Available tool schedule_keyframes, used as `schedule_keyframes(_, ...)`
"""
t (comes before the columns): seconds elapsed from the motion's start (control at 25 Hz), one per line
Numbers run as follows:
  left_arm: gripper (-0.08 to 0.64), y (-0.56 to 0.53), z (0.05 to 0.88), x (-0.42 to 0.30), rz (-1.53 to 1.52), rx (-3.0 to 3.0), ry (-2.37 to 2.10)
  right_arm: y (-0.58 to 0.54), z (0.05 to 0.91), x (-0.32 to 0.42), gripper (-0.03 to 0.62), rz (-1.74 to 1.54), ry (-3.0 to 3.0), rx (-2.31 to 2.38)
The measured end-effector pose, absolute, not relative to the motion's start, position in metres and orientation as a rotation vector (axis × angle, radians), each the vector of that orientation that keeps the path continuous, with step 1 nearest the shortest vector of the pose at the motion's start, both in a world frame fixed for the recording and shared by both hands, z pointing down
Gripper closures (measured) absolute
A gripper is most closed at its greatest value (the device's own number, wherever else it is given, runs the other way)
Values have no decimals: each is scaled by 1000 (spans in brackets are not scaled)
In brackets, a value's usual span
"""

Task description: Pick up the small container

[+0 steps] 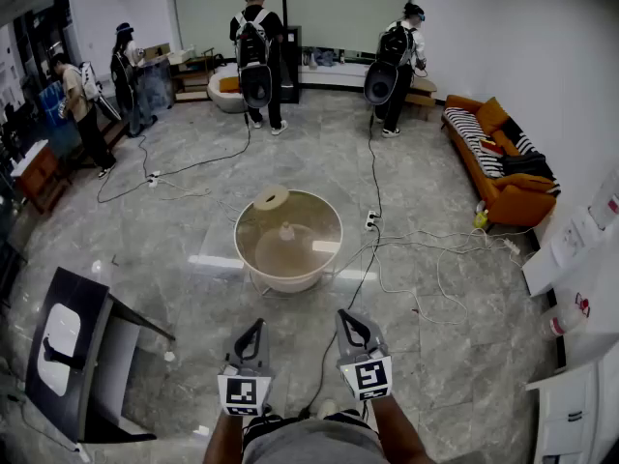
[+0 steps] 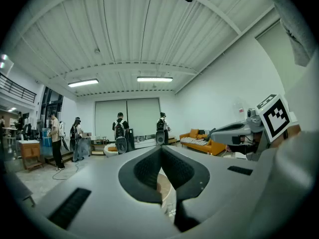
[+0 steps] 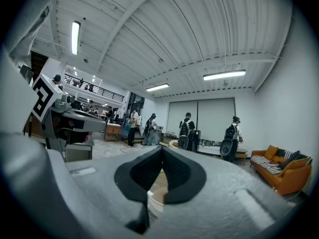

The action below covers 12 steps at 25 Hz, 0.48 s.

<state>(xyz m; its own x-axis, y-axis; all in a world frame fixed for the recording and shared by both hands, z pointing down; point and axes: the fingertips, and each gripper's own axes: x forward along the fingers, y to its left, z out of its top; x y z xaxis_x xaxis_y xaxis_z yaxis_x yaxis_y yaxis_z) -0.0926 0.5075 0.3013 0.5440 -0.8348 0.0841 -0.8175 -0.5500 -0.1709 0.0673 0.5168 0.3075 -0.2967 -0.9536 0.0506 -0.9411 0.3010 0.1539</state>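
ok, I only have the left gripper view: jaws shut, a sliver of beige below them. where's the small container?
Observer: The head view shows the small container near the middle of the round table, straight ahead of the person.
Operator: right gripper?
Observer: The right gripper is shut, with nothing between its jaws.
Operator: anything else on the table?
Observer: A flat beige disc at the far rim, left of centre.

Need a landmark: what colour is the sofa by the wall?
Sofa: orange, with striped black-and-white cover; clearest in head view.
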Motion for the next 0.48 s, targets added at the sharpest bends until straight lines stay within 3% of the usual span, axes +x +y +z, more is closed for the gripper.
schedule_keyframes(0.48,543,508,301,-63,-265,-2636,1471,523,309,94,592,-164,-2433,1713)
